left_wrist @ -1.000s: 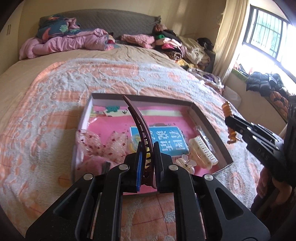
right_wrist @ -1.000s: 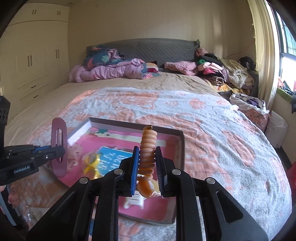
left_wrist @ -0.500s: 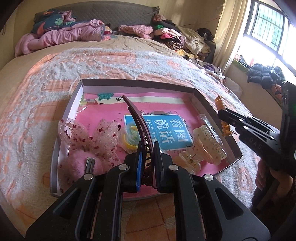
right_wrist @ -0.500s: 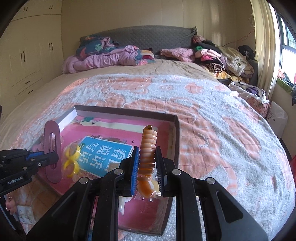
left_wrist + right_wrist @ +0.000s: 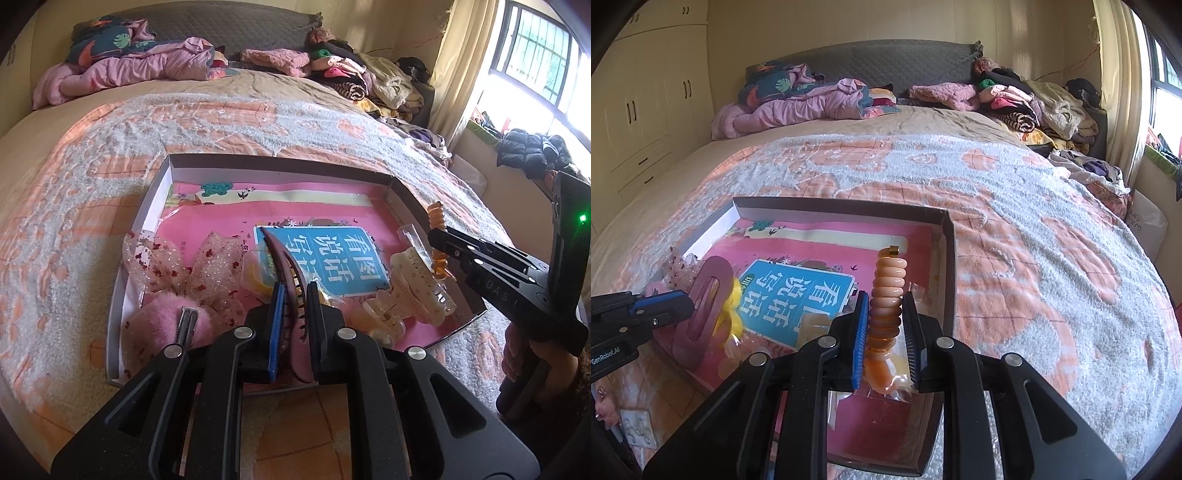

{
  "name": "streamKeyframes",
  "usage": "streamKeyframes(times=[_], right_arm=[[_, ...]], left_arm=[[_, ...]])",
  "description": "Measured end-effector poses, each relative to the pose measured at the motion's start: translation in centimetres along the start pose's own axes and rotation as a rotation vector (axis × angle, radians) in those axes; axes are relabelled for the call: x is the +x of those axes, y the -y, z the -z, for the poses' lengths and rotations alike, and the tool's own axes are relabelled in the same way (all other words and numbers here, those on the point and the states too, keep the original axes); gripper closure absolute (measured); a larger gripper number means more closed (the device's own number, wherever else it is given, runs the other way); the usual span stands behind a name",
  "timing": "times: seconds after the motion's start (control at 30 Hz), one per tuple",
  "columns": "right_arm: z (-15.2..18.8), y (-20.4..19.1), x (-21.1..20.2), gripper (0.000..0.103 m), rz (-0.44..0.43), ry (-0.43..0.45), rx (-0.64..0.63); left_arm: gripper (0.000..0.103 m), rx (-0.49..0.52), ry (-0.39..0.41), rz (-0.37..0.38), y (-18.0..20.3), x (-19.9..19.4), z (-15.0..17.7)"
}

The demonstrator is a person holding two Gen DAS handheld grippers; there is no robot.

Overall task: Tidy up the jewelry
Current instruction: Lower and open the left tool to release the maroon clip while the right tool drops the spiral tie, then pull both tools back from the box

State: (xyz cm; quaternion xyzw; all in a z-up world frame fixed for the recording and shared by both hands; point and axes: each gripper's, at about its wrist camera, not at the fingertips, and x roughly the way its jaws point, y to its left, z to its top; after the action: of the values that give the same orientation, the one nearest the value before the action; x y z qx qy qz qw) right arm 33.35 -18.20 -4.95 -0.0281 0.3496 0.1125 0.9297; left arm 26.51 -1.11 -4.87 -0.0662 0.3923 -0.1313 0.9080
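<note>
Your left gripper [image 5: 293, 295] was clenched on a curved maroon hair clip [image 5: 286, 266], gripped at its lower end over the near edge of the box [image 5: 280, 160], its tip pointing up and away over the middle. Your right gripper [image 5: 884, 314] was clamped on an orange spiral hair tie [image 5: 888, 284], which stood upright between the pads above the box's near right corner; its lower coil hung below the pads.

The box was a shallow tray with a pink printed liner, lying on the bedspread [image 5: 1015, 221] near the bed's near edge. By the near left corner lay a pink pompom clip [image 5: 168, 325], touching a sheer bow [image 5: 188, 266] dotted with red. Just beyond your left pads sat a yellow piece [image 5: 255, 277], partly hidden by the clip. Along the near right side rested a cream claw clip [image 5: 417, 284] with a small clear clip [image 5: 384, 317] just beside it. In the box's middle the liner showed a blue label [image 5: 332, 258] with white characters.

Your hand [image 5: 517, 350] wrapped the right gripper's handle off the bed's right edge. At the far end, clothes [image 5: 1015, 96] and a pink quilt [image 5: 798, 107] were piled against the grey headboard [image 5: 886, 62].
</note>
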Motion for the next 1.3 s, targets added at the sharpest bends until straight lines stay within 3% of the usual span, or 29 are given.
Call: streamKeyframes(times=[0.67, 0.83, 0.9, 1.03, 1.17, 1.3], right_arm=[[0.1, -1.1, -1.3, 0.083, -0.040, 0.010, -0.019], [0.2, -1.0, -2.7, 0.069, -0.053, 0.026, -0.007], [0.2, -0.9, -3.4, 0.060, -0.061, 0.035, -0.001], [0.4, -0.8, -5.4, 0.045, -0.069, 0.068, 0.011], [0.6, -0.5, -7.5, 0.023, -0.068, 0.106, 0.038], [0.7, -0.3, -9.4, 0.018, -0.076, 0.134, 0.066]], left_arm=[[0.097, 0.007, 0.016, -0.006, 0.3, -1.7, -0.1], [0.094, 0.000, 0.030, -0.006, 0.5, -2.5, -0.3], [0.080, -0.003, 0.045, -0.010, 0.5, -3.1, -0.4], [0.074, -0.006, 0.068, -0.015, 0.7, -4.3, -0.4], [0.061, -0.008, 0.099, -0.021, 0.8, -5.8, -0.3], [0.053, -0.016, 0.135, -0.021, 1.0, -7.4, -0.3]])
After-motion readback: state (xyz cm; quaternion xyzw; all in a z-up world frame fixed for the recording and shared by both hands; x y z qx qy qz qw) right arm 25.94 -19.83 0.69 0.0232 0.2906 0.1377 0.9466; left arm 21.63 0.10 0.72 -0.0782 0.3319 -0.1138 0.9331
